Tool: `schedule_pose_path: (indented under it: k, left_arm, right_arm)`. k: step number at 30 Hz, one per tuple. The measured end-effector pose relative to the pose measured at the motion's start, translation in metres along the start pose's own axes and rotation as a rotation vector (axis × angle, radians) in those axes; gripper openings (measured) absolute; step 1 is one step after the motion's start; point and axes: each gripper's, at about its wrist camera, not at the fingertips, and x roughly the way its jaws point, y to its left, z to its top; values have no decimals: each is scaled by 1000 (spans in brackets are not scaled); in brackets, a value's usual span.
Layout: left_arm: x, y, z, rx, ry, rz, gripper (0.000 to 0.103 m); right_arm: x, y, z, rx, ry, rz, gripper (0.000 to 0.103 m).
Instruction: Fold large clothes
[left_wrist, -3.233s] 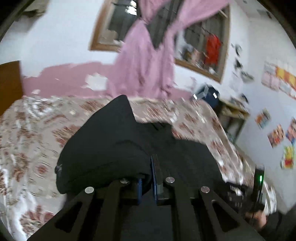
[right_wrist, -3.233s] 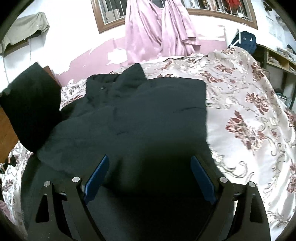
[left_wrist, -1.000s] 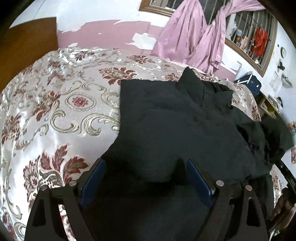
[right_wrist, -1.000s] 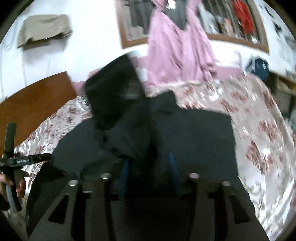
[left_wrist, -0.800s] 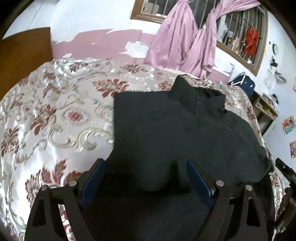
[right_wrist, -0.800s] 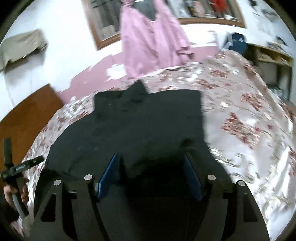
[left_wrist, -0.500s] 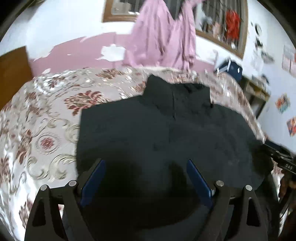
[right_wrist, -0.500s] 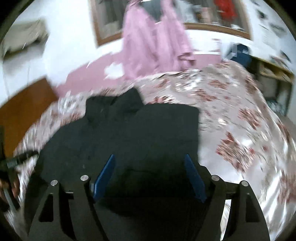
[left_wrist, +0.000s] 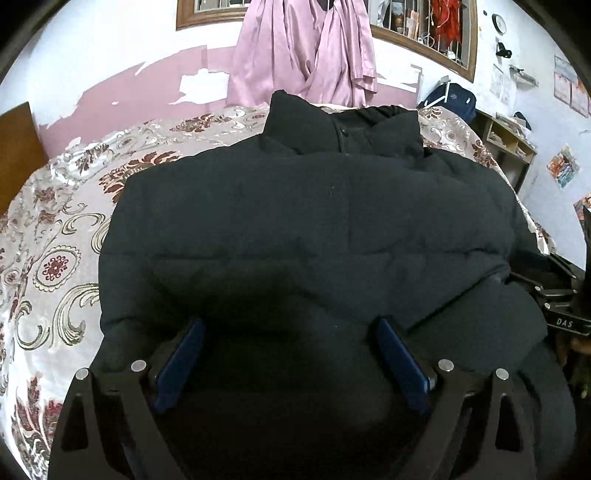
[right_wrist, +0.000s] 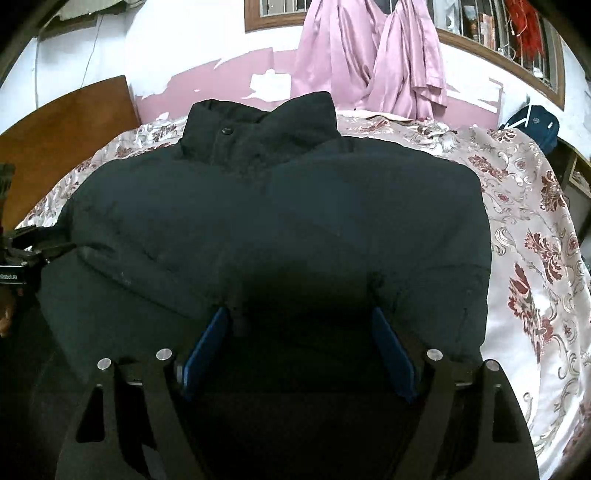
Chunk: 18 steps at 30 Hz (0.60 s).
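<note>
A black padded jacket (left_wrist: 314, 229) lies flat on the bed, collar at the far end, both sleeves folded in over the body. It also fills the right wrist view (right_wrist: 280, 221). My left gripper (left_wrist: 290, 332) is open and empty, its blue pads (left_wrist: 181, 358) wide apart just above the jacket's near part. My right gripper (right_wrist: 299, 321) is open and empty too, over the jacket's near right part. The right gripper's body shows at the right edge of the left wrist view (left_wrist: 554, 295). The left one shows at the left edge of the right wrist view (right_wrist: 22, 254).
The bed has a floral satin cover (left_wrist: 55, 258), (right_wrist: 535, 258). A wooden headboard (right_wrist: 62, 125) stands at the left. Pink curtains (left_wrist: 303, 51) hang on the far wall. A dark blue bag (right_wrist: 532, 125) and a shelf (left_wrist: 509, 140) stand at the right.
The right gripper let go of the sleeve it carried, and the sleeve now lies folded on the jacket. Both grippers have moved in over the jacket's near end and are open.
</note>
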Motion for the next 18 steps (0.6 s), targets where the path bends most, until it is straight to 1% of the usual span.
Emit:
schedule_pose_path:
  k: [2, 5, 7, 9, 11, 12, 14, 15, 16, 18]
  left_arm:
    - [2, -2, -2, 12, -13, 17, 93]
    - [0, 0, -1, 6, -23, 19, 93]
    - [-3, 3, 0, -4, -25, 19, 97]
    - [-6, 7, 5, -38, 11, 35, 100]
    - [-11, 8, 12, -83, 86, 47, 100]
    - [-15, 9, 18, -106, 129, 48, 100]
    - [-24, 9, 27, -147, 175, 22, 100]
    - [-28, 8, 31, -166, 189, 4, 100]
    - [-34, 8, 37, -191, 204, -17, 100]
    - [-49, 7, 57, -225, 222, -43, 100]
  right_arm:
    - [4, 6, -9, -16, -23, -27, 76]
    - [4, 9, -16, -23, -27, -41, 77]
    - [1, 9, -14, -26, -24, -46, 76]
    - [-1, 11, -13, -38, -20, -64, 76]
    - [-6, 15, -10, -52, -10, -85, 76]
    - [-9, 16, -5, -54, 19, -90, 77]
    - [-20, 13, 8, -27, 82, -92, 81]
    - [-31, 11, 15, 9, 90, -64, 81]
    - [-43, 9, 23, 48, 79, -28, 82]
    - [-64, 7, 38, 91, 74, 9, 87]
